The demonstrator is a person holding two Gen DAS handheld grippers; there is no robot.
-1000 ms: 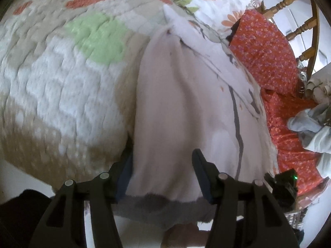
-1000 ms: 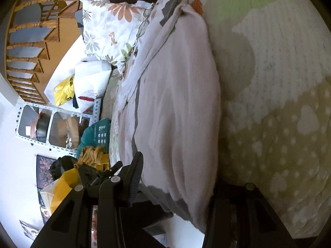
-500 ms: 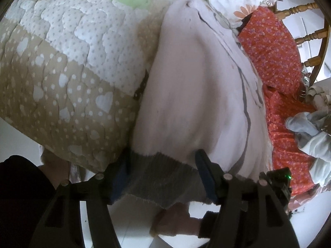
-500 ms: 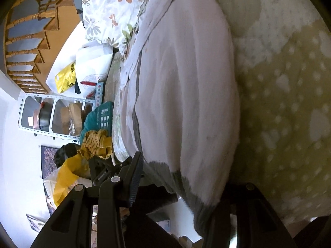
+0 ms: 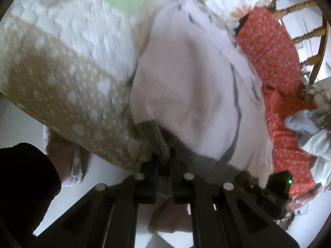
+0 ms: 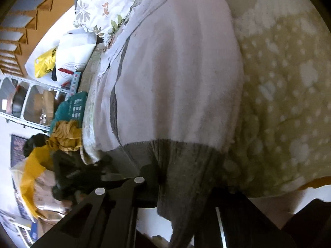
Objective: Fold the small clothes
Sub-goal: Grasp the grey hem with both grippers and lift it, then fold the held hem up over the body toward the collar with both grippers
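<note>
A pale pink knit sweater (image 5: pixel 192 86) with a grey ribbed hem lies lengthwise on a quilted bedspread (image 5: pixel 68 66), its hem at the near bed edge. My left gripper (image 5: pixel 164 165) is shut on the bunched grey hem (image 5: pixel 160 142). In the right wrist view the same sweater (image 6: pixel 182 78) fills the middle, and its grey hem (image 6: pixel 178 165) hangs over the bed edge between the fingers of my right gripper (image 6: pixel 182 188). The right jaws look closed in on the hem, though the right finger is hidden by cloth.
An orange floral cloth (image 5: pixel 275 57) and a wooden chair (image 5: pixel 310 29) are right of the sweater, with crumpled pale blue clothes (image 5: pixel 308 130). A floral pillow (image 6: pixel 103 6), shelves (image 6: pixel 26 101) and yellow bags (image 6: pixel 45 62) lie beyond the bed. The quilt (image 6: pixel 285 95) stretches away at right.
Both grippers have slid back along the sweater to its grey hem. The left jaws, open before, have closed on the hem and bunched it; the right jaws have narrowed onto it.
</note>
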